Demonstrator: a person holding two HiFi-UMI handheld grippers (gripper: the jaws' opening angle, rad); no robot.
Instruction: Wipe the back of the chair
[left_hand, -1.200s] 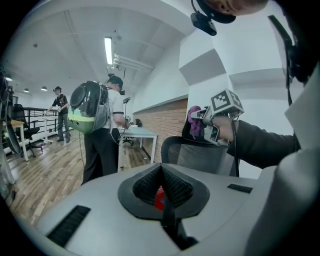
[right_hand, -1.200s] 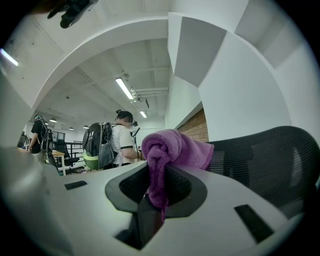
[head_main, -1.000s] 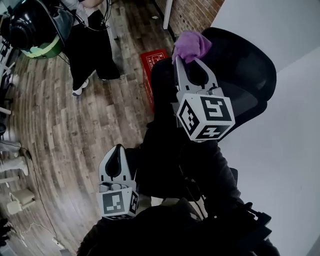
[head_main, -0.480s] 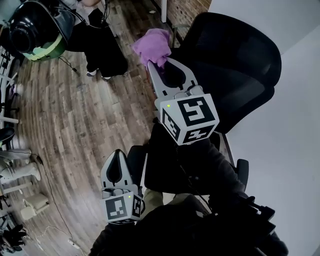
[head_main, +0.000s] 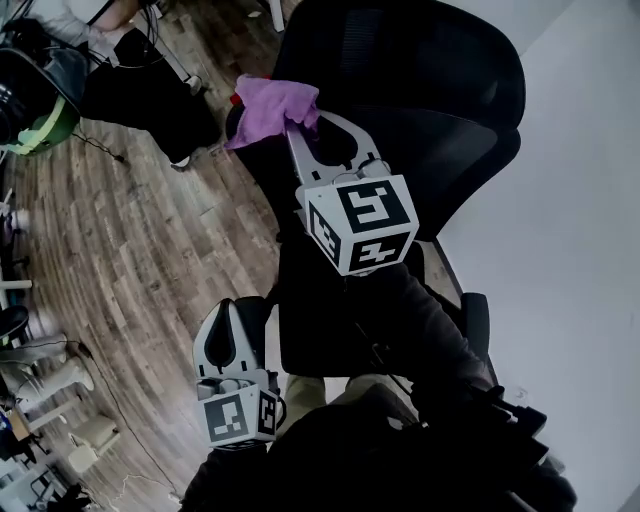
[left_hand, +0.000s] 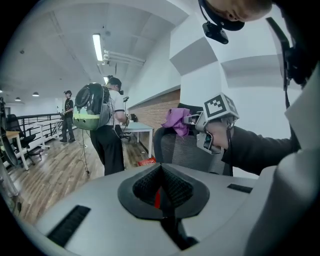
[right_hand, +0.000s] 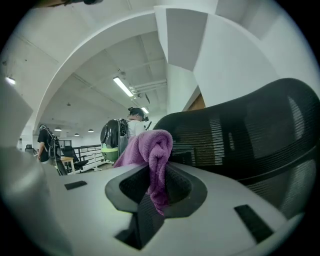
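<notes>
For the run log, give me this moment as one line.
right tool: shut on cloth | cloth: at top edge of chair back | left tool: shut, empty, held low

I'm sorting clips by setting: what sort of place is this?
Probably an open-plan office: a black mesh office chair, a white desk, wood-plank floor and ceiling strip lights.

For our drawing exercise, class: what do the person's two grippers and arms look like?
The left gripper and right gripper are pale grey plastic, curved jaws, black ribbed lining. Each carries a white cube with black square markers. The sleeves are dark.
</notes>
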